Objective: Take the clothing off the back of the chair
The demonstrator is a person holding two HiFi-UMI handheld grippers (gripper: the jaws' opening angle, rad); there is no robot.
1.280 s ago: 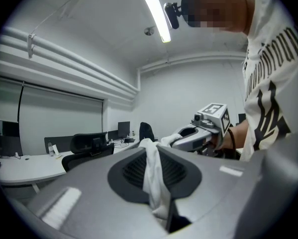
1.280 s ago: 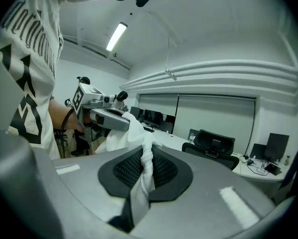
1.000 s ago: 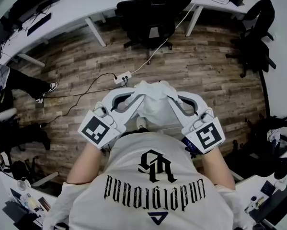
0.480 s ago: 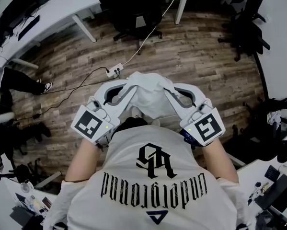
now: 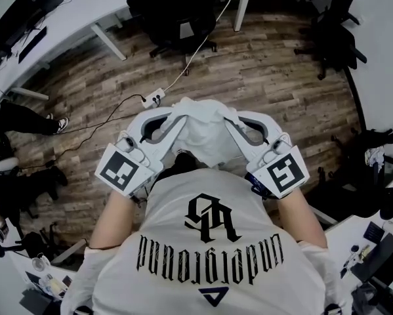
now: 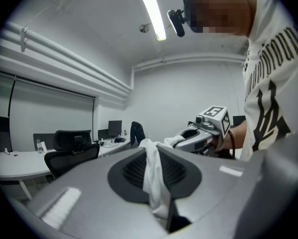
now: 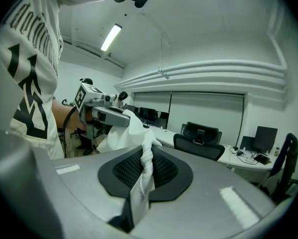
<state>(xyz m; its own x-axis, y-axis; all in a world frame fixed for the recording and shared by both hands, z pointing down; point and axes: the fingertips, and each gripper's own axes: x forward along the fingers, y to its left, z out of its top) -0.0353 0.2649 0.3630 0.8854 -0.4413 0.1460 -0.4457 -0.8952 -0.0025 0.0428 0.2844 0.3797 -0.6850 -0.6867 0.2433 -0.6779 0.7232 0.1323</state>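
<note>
Close to the person's chest, the L gripper (image 5: 172, 118) and R gripper (image 5: 233, 122) each have jaws nearly shut, pinching an edge of the white clothing (image 5: 203, 133). Both gripper views show fabric squeezed btwn the pads. The garment hangs bunched btwn the two tools, in the air above the wood floor (image 5: 268, 90), touching no chair. Farther off, a black office chair (image 5: 176, 8) sits by the desk (image 5: 71, 18), w/ no cloth seen on it. Judged: removal looks done; at most, setting the garment down is left.
</note>
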